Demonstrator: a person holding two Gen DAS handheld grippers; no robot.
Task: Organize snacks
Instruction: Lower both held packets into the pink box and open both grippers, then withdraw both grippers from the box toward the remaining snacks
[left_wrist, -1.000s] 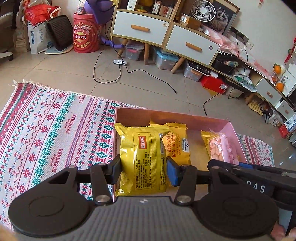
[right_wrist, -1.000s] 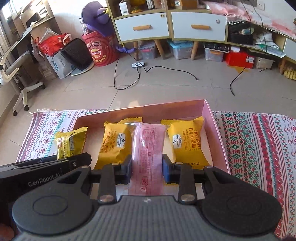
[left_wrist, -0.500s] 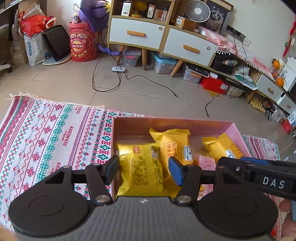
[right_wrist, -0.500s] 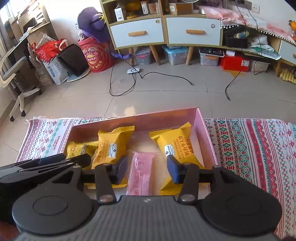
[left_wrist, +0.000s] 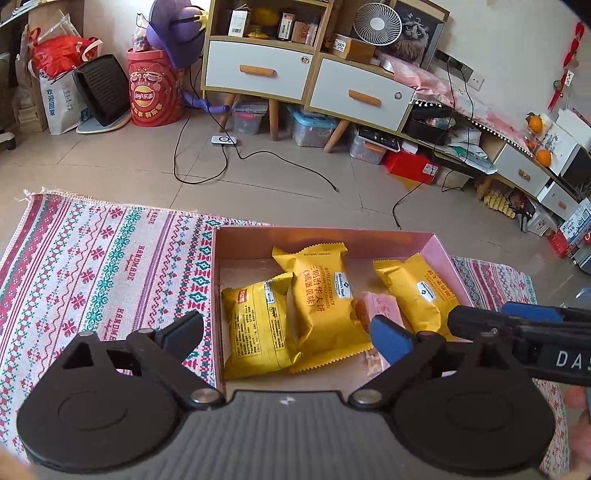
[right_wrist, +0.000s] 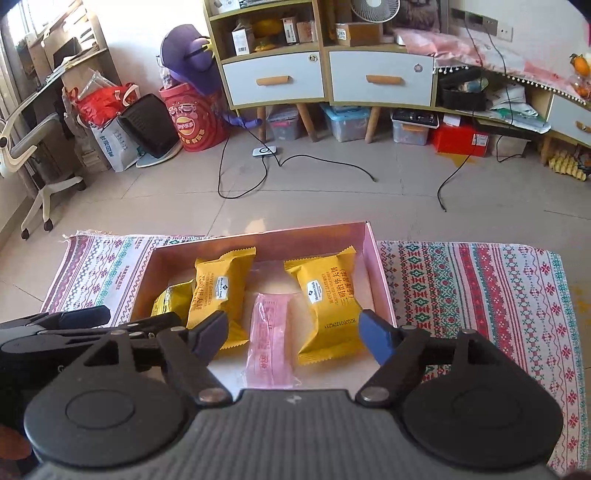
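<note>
From the left wrist, the left gripper hangs with jaws opening, empty, over a small yellow packet at the left wall of the pink box. From the right wrist, the right gripper, jaws also opening, hangs clear above a pink wafer packet lying mid-box near the front edge; light, crinkly and likely crushable, it is best pinched gently across its middle.

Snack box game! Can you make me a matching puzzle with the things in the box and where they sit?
Things:
1. pink packet
2. small yellow packet
3. pink box

Places, seen from the right wrist:
A. on the patterned rug
B. far left in the box
C. between the two big yellow waffle packets

Pairs: 1-C, 2-B, 3-A
</note>
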